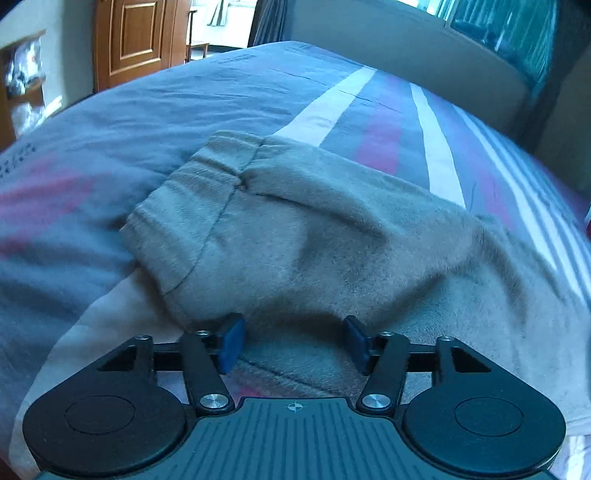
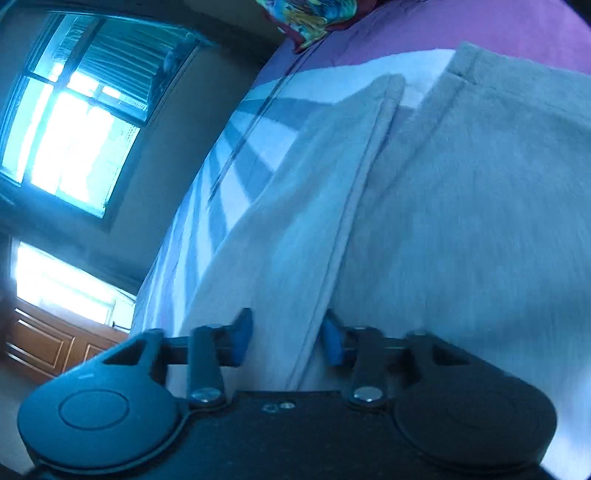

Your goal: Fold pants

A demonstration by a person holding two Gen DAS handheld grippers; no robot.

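Pants [image 1: 295, 236] of pale grey, fleecy fabric lie spread across a bed covered by a striped blanket [image 1: 384, 125] in grey, white and dull red. In the left wrist view the ribbed waistband [image 1: 184, 206] sits at the far left of the garment, folded back on itself with a seam running down its inner edge, while the rest of the cloth slopes away to the right in soft creases. The left gripper [image 1: 293, 341] hovers low over the near edge of the pants with its jaws spread wide; the blue fingertips [image 1: 232, 341] stand well apart, and cloth lies between them without being pinched, though whether the pads touch the fabric cannot be told.

In the right wrist view, the right gripper [image 2: 286, 341] is likewise parted, its blue pads [image 2: 241, 339] standing either side of a raised hem [image 2: 354, 221] that runs lengthwise away from the camera. The cloth passes between the fingers loosely, clamped by neither. The picture is tilted and a little blurred. Beyond the legs, a purple part of the bedding [image 2: 480, 26] and a brightly patterned cushion [image 2: 306, 14] show at the top edge.

A wooden door [image 1: 136, 37] stands behind the bed in the left view; a bright window [image 2: 70, 122] fills the left side of the right view.
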